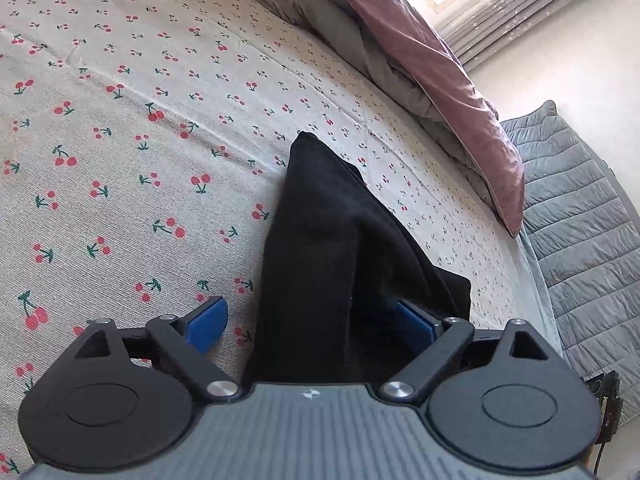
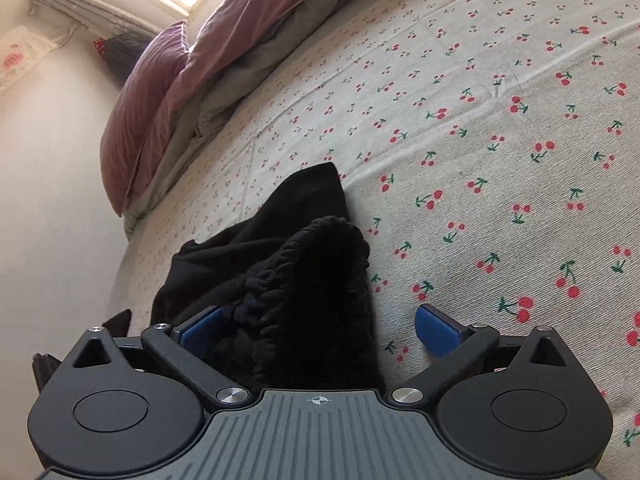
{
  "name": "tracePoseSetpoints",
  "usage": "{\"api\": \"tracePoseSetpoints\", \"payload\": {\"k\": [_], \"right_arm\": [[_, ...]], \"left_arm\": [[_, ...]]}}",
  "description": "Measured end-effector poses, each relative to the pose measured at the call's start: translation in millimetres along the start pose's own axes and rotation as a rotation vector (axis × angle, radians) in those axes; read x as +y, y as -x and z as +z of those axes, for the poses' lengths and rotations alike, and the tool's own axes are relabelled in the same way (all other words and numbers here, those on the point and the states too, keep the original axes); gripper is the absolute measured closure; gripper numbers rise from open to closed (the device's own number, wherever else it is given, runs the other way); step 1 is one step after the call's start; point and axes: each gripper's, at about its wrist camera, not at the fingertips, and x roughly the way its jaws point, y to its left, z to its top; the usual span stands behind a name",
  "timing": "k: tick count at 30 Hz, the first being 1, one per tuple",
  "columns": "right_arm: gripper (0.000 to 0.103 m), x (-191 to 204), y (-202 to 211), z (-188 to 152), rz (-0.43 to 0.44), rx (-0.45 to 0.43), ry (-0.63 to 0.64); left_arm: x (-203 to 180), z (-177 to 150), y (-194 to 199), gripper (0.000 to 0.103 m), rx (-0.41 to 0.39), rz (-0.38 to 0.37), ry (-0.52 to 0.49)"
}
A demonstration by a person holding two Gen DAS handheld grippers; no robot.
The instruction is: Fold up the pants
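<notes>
Two grippers stand over one black garment on the bed, and both have their fingers spread wide. Left gripper: the left blue pad is clear of the cloth over bare sheet; the right blue pad is partly covered by a fold of the pants, with no squeeze evident. Right gripper: the left pad sits against the bunched cloth, the right pad stands apart over the sheet. Neither pair pinches anything.

Step in hand, as judged: a fold has been laid down and the cloth let go. The pants rest on the near part of the bed as a compact, layered bundle. The next move calls for backing both grippers off without dragging the top layer, then either pressing the stack flat or taking a fresh edge for a further fold.

Materials, near to far. The pants are a matte black knit, soft and thick; in the right wrist view the gathered elastic waistband forms a ribbed, puckered hump. Whether the layers lie square is hard to tell, since black hides the creases. The bedsheet is a pale woven cotton with a cherry print, lightly creased. Farther off lies a mauve quilt with a grey lining, rumpled along the far edge.
</notes>
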Motion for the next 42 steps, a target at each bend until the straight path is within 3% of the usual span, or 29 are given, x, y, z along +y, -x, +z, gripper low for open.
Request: {"api": "tracePoseSetpoints", "payload": {"k": [2,4,5,6,7,9,10,13,16,19,23,26,29,31,34,38,42], "right_arm": [[0.001,5,-14,-5,0.036,0.057,0.011],[0.000,18,-25,-14,-0.010,0.042,0.096],[0.000,21,-26,-16,-0.022,0.031,0.117],[0.003,24,-28,-18,-0.035,0.011,0.121],[0.012,25,-28,-19,-0.046,-0.010,0.115],[0.030,29,-27,-20,-0.078,-0.031,0.131],[0.041,32,-26,-19,-0.083,-0.034,0.136],[0.059,42,-22,-21,-0.091,-0.061,0.171],[0.066,56,-15,-18,-0.074,-0.112,0.218],[0.067,70,-11,-4,-0.056,-0.161,0.251],[0.067,87,-20,29,-0.046,-0.207,0.299],[0.066,92,-46,50,-0.043,-0.192,0.314],[0.064,81,-89,59,-0.090,-0.122,0.315],[0.053,69,-105,59,-0.107,-0.094,0.299],[0.046,57,-105,63,-0.066,-0.079,0.235],[0.034,58,-102,59,-0.086,-0.071,0.245],[0.027,71,-95,59,-0.129,-0.074,0.251]], "left_arm": [[-1,0,-5,0.013,0.007,-0.035,0.001],[-3,-2,-10,0.014,0.016,-0.048,-0.013],[-5,-3,-12,0.022,0.015,-0.037,-0.033],[-10,-5,-14,0.041,0.014,-0.009,-0.068],[-14,-6,-16,0.049,0.007,0.041,-0.101],[-18,-7,-15,0.069,-0.006,0.057,-0.133],[-18,-7,-13,0.071,-0.010,0.046,-0.125],[-25,-6,-7,0.074,-0.043,0.042,-0.153],[-35,-1,2,0.075,-0.100,0.019,-0.182],[-47,16,8,0.075,-0.170,-0.015,-0.224],[-50,45,-2,0.075,-0.197,0.003,-0.216],[-43,61,-21,0.074,-0.197,0.071,-0.232],[-27,68,-50,0.073,-0.139,0.158,-0.209],[-19,68,-59,0.072,-0.129,0.166,-0.187],[-15,69,-56,0.069,-0.124,0.157,-0.163],[-12,70,-51,0.053,-0.126,0.182,-0.148],[-14,76,-34,0.047,-0.166,0.204,-0.111]]}}
